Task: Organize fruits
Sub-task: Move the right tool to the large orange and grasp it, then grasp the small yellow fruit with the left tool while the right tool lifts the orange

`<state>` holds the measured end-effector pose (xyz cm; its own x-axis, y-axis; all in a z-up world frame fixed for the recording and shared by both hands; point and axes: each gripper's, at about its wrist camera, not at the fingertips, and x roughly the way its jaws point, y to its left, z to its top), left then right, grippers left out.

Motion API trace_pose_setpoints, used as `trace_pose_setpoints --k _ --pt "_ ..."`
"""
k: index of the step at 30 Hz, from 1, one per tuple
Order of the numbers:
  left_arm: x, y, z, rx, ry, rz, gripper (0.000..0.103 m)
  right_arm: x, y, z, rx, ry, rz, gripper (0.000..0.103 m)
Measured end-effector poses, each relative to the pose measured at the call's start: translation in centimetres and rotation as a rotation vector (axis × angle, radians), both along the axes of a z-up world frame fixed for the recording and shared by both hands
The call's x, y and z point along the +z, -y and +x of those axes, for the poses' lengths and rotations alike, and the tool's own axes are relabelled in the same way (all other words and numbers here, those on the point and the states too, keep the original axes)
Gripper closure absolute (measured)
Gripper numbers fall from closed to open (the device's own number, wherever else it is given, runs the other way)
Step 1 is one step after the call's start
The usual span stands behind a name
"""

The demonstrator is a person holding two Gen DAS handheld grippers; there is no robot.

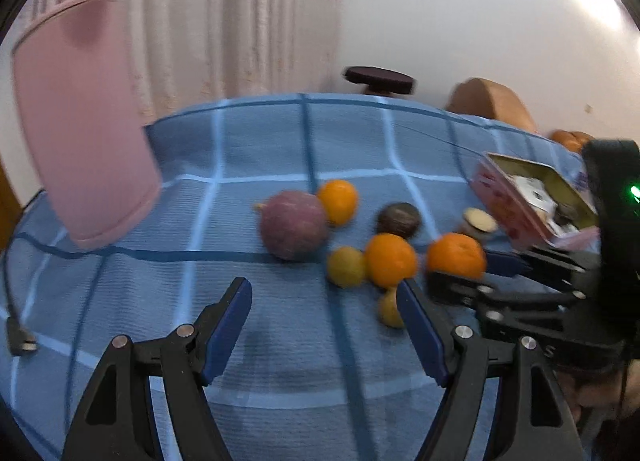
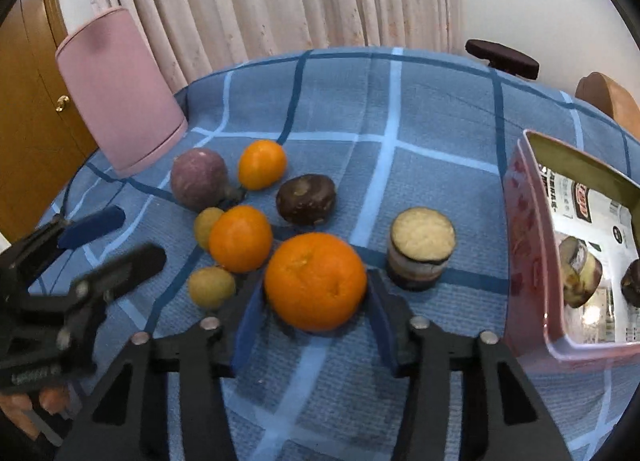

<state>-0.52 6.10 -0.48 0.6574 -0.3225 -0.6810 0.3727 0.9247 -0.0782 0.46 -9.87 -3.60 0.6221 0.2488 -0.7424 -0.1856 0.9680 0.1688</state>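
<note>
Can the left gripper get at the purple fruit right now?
Probably yes. The left gripper is open and empty, and the purple fruit lies ahead of it with bare cloth between. The right gripper is off to the side around an orange.

Our left claw (image 1: 324,325) hangs with its blue-padded fingers spread wide, gripping nothing. Our right claw (image 2: 316,301) sits low, its fingers closed against an orange (image 2: 315,281).

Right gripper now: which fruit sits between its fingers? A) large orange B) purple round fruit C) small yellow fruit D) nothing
A: in the right wrist view the large orange sits between the right gripper fingers, both blue pads against its sides.
</note>
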Motion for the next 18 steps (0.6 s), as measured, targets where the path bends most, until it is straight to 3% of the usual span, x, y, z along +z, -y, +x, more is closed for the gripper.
trace_pose_setpoints --k 8,15,18 --pt "-0.8 2.0 -0.1 -0.082 -0.038 0.007 0.027 1.6 2.4 -3.3 -0.004 0.079 0.039 0.053" --pt "-1.9 4.4 0.5 -0.08 -0.058 0.094 0.028 2.6 4.5 -5.1 -0.045 0.148 0.057 0.053" --pt "-2.4 4.9 1.1 -0.075 -0.087 0.099 0.051 2.7 4.6 -4.9 -0.047 0.143 0.065 0.053"
